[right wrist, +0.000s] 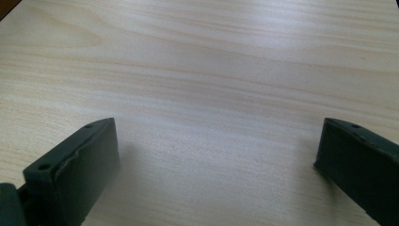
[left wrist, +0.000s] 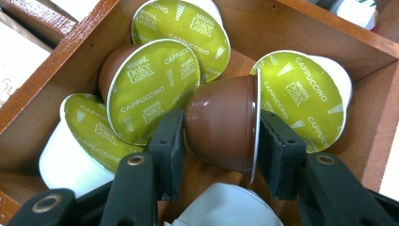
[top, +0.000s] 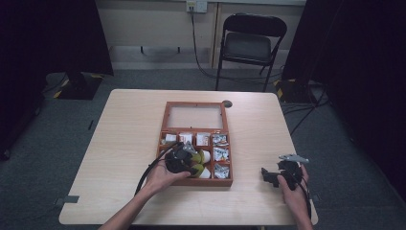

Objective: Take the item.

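A: Left tongs (left wrist: pixel 219 141): clamped on brown capsule (left wrist: pixel 223 125), lying sideways in box (left wrist: pixel 70 70) compartment, among green-lidded capsules (left wrist: pixel 150 89). Right tongs (right wrist: pixel 216 165): spread wide, empty, over bare table (right wrist: pixel 211 70).

B: Advice: lift straight, keep squeeze even on body and lid rim, clear of neighbours. Hard to tell: white capsule (left wrist: pixel 226 207) beneath jaws, cut off; packets (top: pixel 220 153) beyond, too small to read.

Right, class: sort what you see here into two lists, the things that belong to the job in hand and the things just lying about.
In the job:
- left gripper, jaws closed on the brown capsule
- green-lidded cappuccino capsules
- wooden box

Just about:
- right gripper, open, over bare table
- sachets in the box's smaller compartments
- folding chair
- wall socket
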A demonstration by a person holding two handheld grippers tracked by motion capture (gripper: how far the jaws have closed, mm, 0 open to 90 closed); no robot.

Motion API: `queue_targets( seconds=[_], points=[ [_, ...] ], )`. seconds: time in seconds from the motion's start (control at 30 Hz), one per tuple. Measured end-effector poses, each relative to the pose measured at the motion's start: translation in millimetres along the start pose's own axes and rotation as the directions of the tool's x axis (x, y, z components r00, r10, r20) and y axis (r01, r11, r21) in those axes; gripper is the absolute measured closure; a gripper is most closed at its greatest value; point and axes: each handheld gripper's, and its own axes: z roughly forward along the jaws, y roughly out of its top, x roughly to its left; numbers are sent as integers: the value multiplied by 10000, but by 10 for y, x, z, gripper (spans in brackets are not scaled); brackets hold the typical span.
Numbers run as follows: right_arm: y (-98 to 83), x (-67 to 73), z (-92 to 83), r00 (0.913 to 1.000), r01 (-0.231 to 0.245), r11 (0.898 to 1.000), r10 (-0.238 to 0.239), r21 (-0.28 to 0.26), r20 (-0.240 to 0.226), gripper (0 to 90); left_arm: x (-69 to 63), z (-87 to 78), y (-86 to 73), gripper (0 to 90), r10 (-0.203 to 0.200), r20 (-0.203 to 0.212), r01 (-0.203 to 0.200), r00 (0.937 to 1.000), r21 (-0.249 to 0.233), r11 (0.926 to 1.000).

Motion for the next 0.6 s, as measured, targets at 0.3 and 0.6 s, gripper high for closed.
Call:
queue_targets(
  seconds=[0.3, 0.6],
  points=[
    [0, -1, 0, 10000, 9, 10000, -9, 1, -1, 0, 14, -21, -10, 554, -119, 197, 124, 9997, -261, 9996],
    [0, 0, 0, 10000, 4, 10000, -4, 2, -1, 0, 24, -64, -10, 553, -27, 340, 51, 9994, -708, 9975]
  ],
)
